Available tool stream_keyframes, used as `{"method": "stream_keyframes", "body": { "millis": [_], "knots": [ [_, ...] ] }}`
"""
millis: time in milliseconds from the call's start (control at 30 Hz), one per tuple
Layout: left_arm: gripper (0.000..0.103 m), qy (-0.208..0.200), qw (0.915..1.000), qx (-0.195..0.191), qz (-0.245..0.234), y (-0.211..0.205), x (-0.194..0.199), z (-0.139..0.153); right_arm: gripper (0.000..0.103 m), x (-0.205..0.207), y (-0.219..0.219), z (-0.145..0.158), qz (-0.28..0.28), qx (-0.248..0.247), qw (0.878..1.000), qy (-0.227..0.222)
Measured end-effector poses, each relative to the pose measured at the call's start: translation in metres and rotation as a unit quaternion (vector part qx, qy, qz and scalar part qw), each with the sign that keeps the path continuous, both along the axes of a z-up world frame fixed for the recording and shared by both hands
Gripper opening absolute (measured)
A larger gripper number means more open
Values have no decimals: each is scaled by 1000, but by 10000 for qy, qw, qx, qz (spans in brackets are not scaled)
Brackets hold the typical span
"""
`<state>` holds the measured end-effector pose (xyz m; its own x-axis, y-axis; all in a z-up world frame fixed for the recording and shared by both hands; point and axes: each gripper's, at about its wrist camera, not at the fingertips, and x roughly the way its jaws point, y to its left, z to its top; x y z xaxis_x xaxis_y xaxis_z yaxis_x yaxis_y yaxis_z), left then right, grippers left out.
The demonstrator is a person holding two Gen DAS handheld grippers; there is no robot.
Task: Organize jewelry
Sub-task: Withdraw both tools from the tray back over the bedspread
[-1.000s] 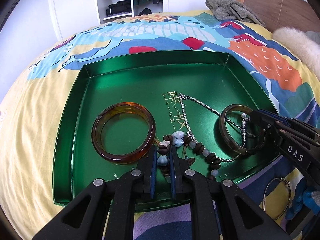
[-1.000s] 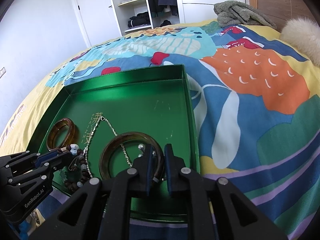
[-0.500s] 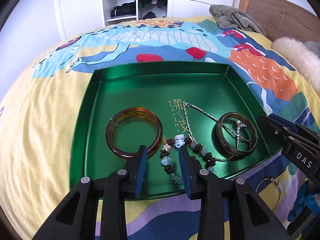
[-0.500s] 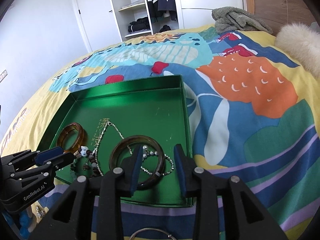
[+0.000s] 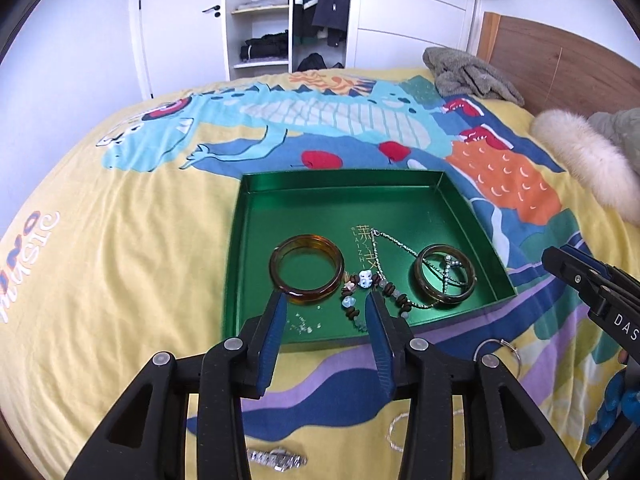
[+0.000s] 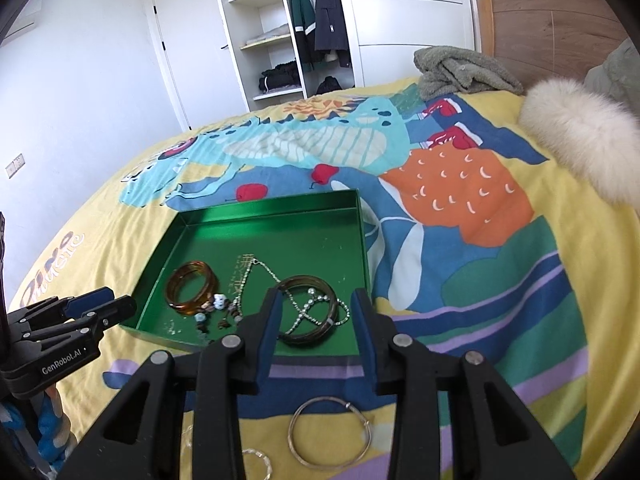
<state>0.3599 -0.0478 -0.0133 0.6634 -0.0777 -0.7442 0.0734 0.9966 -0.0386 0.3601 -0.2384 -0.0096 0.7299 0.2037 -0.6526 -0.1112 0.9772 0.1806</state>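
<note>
A green tray lies on the bed. It holds an amber bangle, a dark bangle with a silver chain over it, and a beaded bracelet. My left gripper is open and empty above the tray's near edge. My right gripper is open and empty above the dark bangle. A silver hoop, a thin chain and a metal watch lie on the bedspread in front of the tray.
The bedspread is yellow with a bright dinosaur print. A grey towel and a white fur cushion lie at the far right by the wooden headboard. An open wardrobe stands behind.
Both grippers let go of the jewelry, opened wide and drew back and up from the tray. The beaded bracelet and the dark bangle now rest in the tray.
</note>
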Motion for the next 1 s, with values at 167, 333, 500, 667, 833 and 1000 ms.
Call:
{"method": "stream_keyframes", "body": {
  "millis": [167, 333, 500, 667, 833, 1000],
  "knots": [
    [41, -162, 9998, -50, 88, 13, -29, 22, 34, -28, 2, 21, -13, 29, 9999, -110],
    [42, -323, 9993, -81, 153, 24, -58, 42, 34, -62, 4, 43, -28, 97, 9996, -276],
    [43, -471, 9986, -121, 196, 32, -93, 59, 34, -95, 7, 62, 0, 139, 9989, -440],
    [43, -591, 9979, -87, 243, 38, -125, 72, 34, -128, 12, 79, 85, 179, 9980, -592],
    [44, -742, 9967, -132, 298, 45, -159, 87, 34, -160, 18, 93, 196, 181, 9969, -747],
    [44, -928, 9952, -110, 286, 45, -190, 103, 34, -190, 23, 104, 303, 196, 9953, -895]
  ]
}}
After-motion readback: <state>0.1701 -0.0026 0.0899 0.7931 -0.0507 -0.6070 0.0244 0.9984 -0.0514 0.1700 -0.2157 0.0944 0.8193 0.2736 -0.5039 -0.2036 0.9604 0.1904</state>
